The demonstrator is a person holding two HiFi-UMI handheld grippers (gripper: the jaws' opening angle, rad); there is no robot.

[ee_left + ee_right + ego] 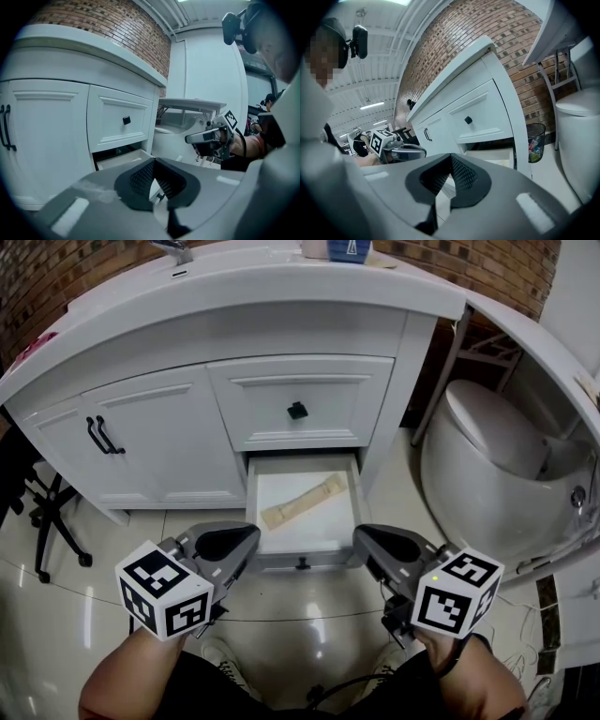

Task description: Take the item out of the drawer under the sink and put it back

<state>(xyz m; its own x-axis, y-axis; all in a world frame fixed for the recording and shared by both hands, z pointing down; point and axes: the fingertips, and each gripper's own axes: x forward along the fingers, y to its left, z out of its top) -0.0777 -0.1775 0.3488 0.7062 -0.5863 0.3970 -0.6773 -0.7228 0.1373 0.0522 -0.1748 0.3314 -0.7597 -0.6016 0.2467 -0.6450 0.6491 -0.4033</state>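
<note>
Head view, looking steeply down: a white sink cabinet (pixel 309 329) stands on a glossy tiled floor (pixel 300 607). Its lower drawer (pixel 254 507) is pulled out. A pale beige item (pixel 302 502), long and narrow with wider ends, lies on a slant on the drawer bottom. Above it the upper drawer (pixel 300 381) is shut and has a small black knob (pixel 297 410). To the left are two cabinet doors (pixel 141 442) with black handles. A white toilet (pixel 487 465) stands to the right and an office chair (pixel 47 512) at the far left. The left tongs (pixel 246 538) and the right tongs (pixel 367 540) hover on either side of the drawer front, apart from the item. Each carries a cube with square markers near the person's hand.

Left gripper view: the left tongs are closed, their dark ribbed pads meeting at the tip with nothing between them. Beyond them are the white cabinet, the shut upper drawer and the open lower drawer beneath it. A brick wall (pixel 117 28) rises behind. The right tongs show at the right, held in the air.

Right gripper view: the right tongs are also closed and empty, pads together at the tip. Past them is the cabinet front with the lower drawer open. A waste bin (pixel 535 140) stands by the brick wall, with the toilet at the right edge. The left tongs show at the left.
</note>
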